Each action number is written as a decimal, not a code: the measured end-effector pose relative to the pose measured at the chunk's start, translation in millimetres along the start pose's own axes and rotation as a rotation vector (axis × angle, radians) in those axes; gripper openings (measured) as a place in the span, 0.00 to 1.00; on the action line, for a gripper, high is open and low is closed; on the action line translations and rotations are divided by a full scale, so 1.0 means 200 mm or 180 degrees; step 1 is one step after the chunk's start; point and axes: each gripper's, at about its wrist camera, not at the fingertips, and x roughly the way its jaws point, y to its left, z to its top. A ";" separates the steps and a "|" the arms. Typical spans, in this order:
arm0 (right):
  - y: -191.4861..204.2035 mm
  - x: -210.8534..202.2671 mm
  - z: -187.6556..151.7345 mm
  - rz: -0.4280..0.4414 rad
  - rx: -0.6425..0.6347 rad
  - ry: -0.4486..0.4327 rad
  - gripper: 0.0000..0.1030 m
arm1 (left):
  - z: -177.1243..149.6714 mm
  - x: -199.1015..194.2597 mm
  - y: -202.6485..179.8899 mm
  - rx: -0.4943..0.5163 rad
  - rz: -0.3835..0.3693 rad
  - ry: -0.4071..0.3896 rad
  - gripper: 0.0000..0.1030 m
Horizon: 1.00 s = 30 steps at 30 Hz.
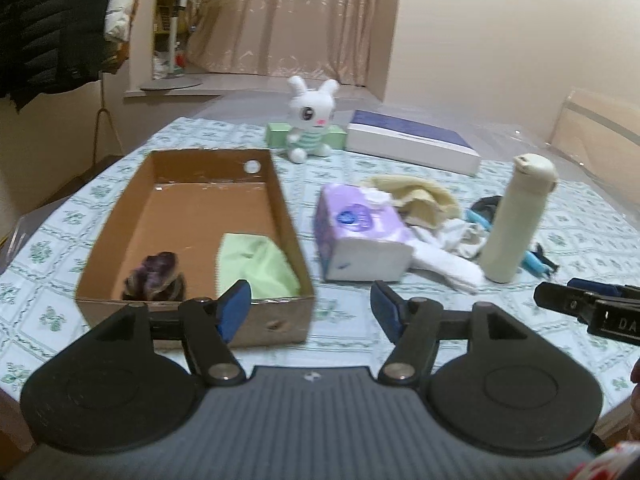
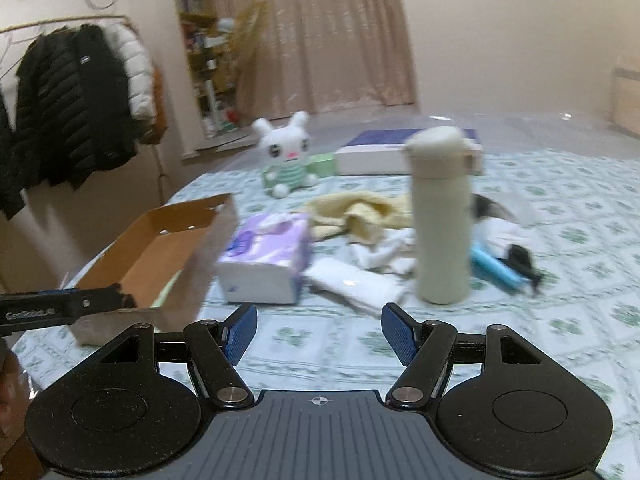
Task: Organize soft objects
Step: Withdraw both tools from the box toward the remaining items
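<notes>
While both of my tools hang above the near edge of the bench [image 1: 560, 240], neither grasps anything: my left tool [image 1: 311, 307] is spread wide and bare at lower centre of its view, and my right tool [image 2: 319, 330] is likewise released.

Hazards, as I judge them:
- The flask [image 2: 440, 216] stands upright at centre right, touching the white cloth [image 2: 360, 280]. Pulling that cloth may topple the flask.
- The yellow towel [image 2: 352, 212] overlaps the white cloth behind the tissue pack [image 2: 266, 256]; a pinch there may lift two items at once.
- The tissue pack is broad and yielding; a shallow grip may slip.
- The cardboard box [image 1: 286, 208] is light, so a tool finger catching its wall may shove it.
- The blue object [image 2: 494, 268] lies just beside the flask, close to the cloths, and may be dragged along.

Count:
- Cardboard boxes: one, at centre left.
- Items inside it: two, a green cloth [image 1: 256, 264] and a dark purple bundle [image 1: 156, 276].
- Soft items outside: one tissue pack, one yellow towel, one white cloth heap, one plush rabbit [image 1: 310, 124] at upper centre.
- Flasks: one. Flat white-and-blue boxes [image 1: 412, 140]: one. Small green boxes [image 1: 278, 134] behind the rabbit: I cannot tell whether one or two.
</notes>
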 end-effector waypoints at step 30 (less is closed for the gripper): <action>-0.48 -0.17 -0.06 -0.0537 0.0494 -0.0085 0.67 | -0.02 0.20 -0.41 0.0252 -0.0422 0.0248 0.74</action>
